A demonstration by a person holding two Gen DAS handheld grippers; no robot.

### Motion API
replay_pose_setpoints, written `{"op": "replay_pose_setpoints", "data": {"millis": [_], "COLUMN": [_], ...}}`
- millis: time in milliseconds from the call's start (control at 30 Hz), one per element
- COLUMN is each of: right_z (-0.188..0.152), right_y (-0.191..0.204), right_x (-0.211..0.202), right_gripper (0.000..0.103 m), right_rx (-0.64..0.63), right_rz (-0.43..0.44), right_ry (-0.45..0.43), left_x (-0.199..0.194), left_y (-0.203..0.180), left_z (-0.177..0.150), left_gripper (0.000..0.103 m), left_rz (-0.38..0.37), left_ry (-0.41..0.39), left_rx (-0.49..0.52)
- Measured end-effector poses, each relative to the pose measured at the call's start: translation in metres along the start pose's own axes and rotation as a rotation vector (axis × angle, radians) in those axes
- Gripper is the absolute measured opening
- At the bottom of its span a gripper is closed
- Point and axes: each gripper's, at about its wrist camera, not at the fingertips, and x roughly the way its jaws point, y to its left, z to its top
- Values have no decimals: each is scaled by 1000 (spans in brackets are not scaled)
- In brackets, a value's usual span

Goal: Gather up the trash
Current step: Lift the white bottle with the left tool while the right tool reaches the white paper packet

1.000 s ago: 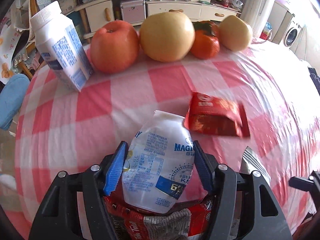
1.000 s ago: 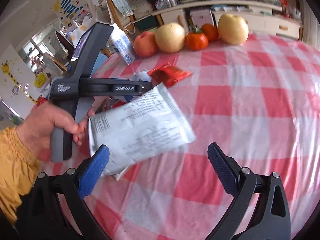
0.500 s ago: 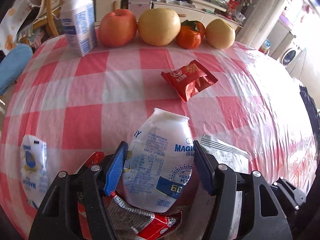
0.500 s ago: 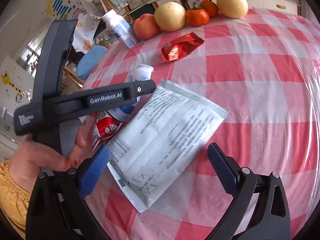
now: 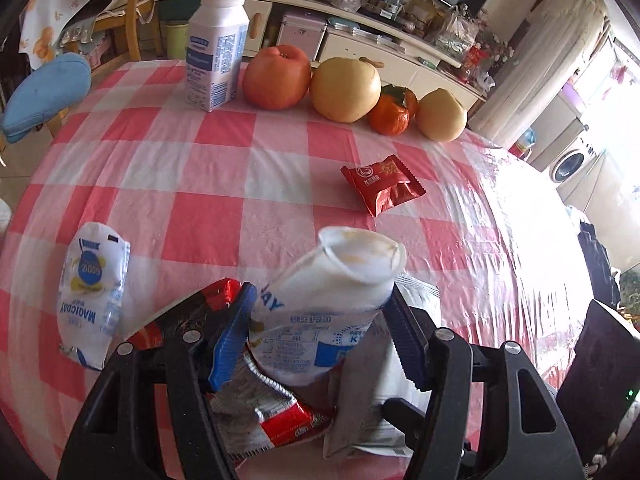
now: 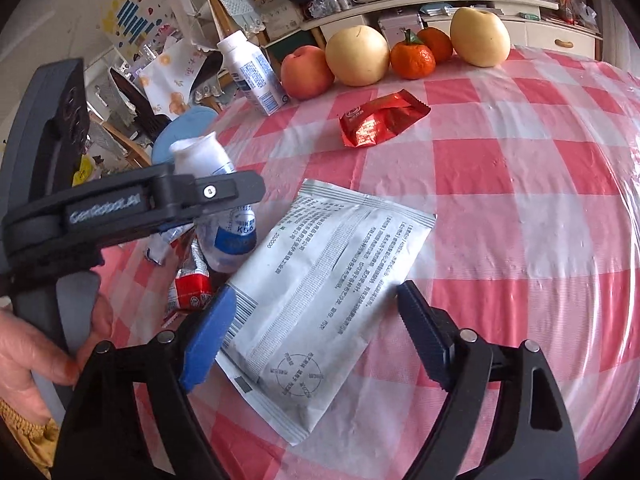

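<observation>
My left gripper [image 5: 320, 332] is shut on a white empty yogurt bottle [image 5: 332, 300], tilted above a crumpled red-and-white wrapper [image 5: 272, 408]. The bottle also shows in the right wrist view [image 6: 224, 216]. A grey foil pouch [image 6: 320, 300] lies flat on the checked tablecloth [image 6: 500, 200]. My right gripper [image 6: 310, 336] is open just above the pouch's near end, not touching it. A red snack wrapper [image 5: 382, 184] lies further back, also in the right wrist view [image 6: 380, 120]. A white squashed pouch [image 5: 92, 292] lies at the left.
At the table's far edge stand a white milk bottle [image 5: 216, 68], a red apple [image 5: 276, 76], two pears [image 5: 346, 88], and tangerines [image 5: 390, 114]. A blue-cushioned chair [image 5: 44, 92] is at the left. Cabinets and a washing machine [image 5: 572, 160] lie beyond.
The left gripper has pulled back and tilted the bottle, bringing the squashed white pouch into view. The grey pouch has come to rest flat on the table in front of the open right gripper.
</observation>
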Motion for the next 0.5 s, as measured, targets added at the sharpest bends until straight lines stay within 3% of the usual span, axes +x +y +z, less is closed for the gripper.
{"op": "replay_pose_setpoints", "data": {"millis": [200, 233, 267, 500], "right_z": [2, 3, 3, 5], "right_y": [7, 8, 9, 14], "right_x": [6, 7, 8, 16], "right_gripper": [95, 96, 97, 98], "right_rx": [-37, -41, -43, -75], "right_rz": [-29, -28, -29, -64], "right_ry": [-13, -15, -17, -31], "left_x": [-14, -15, -16, -13], "left_y": [6, 7, 9, 16], "left_z": [-6, -7, -8, -13], "left_gripper": [60, 49, 44, 42], "left_rz": [-25, -29, -38, -46], "left_ry": [-30, -33, -30, -7], "left_rx": [-25, -28, -35, -37]}}
